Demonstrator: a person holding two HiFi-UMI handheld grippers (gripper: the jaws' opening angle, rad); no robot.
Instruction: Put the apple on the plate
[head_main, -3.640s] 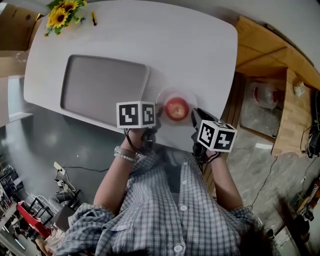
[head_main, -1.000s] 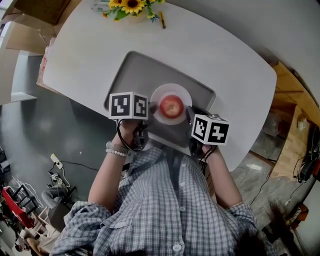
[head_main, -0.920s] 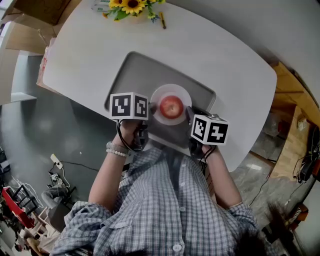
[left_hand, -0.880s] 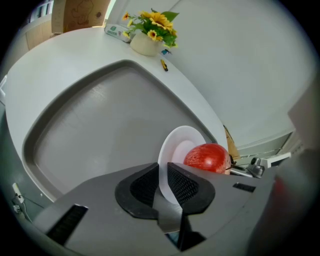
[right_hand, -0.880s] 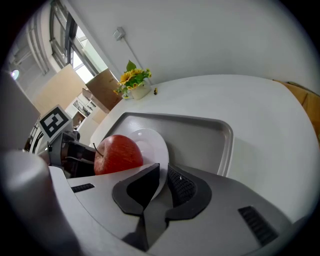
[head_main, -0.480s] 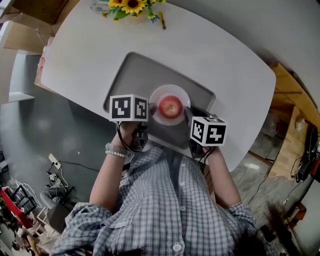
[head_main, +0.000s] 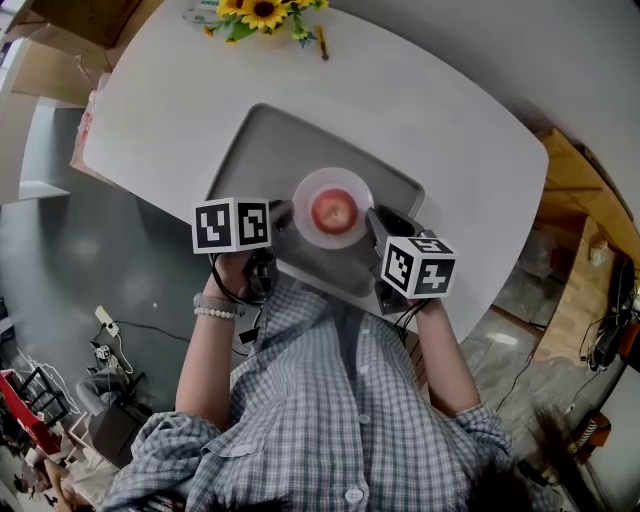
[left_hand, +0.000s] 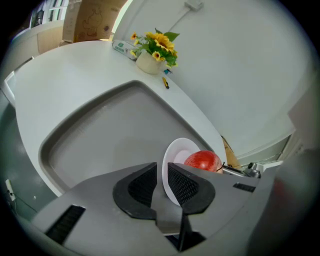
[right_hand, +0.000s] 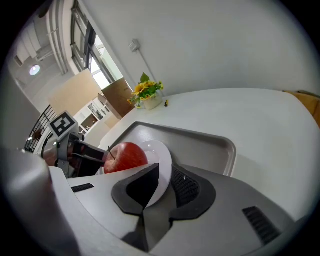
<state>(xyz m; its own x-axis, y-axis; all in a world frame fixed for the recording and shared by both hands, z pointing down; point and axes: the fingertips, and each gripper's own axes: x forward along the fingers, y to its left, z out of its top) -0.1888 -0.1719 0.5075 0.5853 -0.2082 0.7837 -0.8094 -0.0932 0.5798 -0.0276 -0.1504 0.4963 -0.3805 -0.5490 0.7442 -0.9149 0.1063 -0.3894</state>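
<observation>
A red apple (head_main: 332, 211) sits on a small white plate (head_main: 352, 232), which is over the right front part of a grey tray (head_main: 255, 160). My left gripper (head_main: 283, 215) is at the plate's left rim. In the left gripper view its jaws (left_hand: 162, 171) are shut on the plate (left_hand: 172, 172), with the apple (left_hand: 204, 161) just beyond. My right gripper (head_main: 378, 224) is at the plate's right rim. In the right gripper view it (right_hand: 165, 174) is shut on the plate (right_hand: 161, 156) beside the apple (right_hand: 127, 156). Whether the plate touches the tray is unclear.
The tray lies on a white oval table (head_main: 440, 150). A vase of sunflowers (head_main: 262, 12) and a small pencil-like thing (head_main: 322, 42) stand at the far edge. A wooden cabinet (head_main: 590, 230) is to the right, and grey floor lies to the left.
The plate with the apple went from the bare table right of the tray to over the tray, held by both grippers. In the last half second the left gripper's cube shifted left.
</observation>
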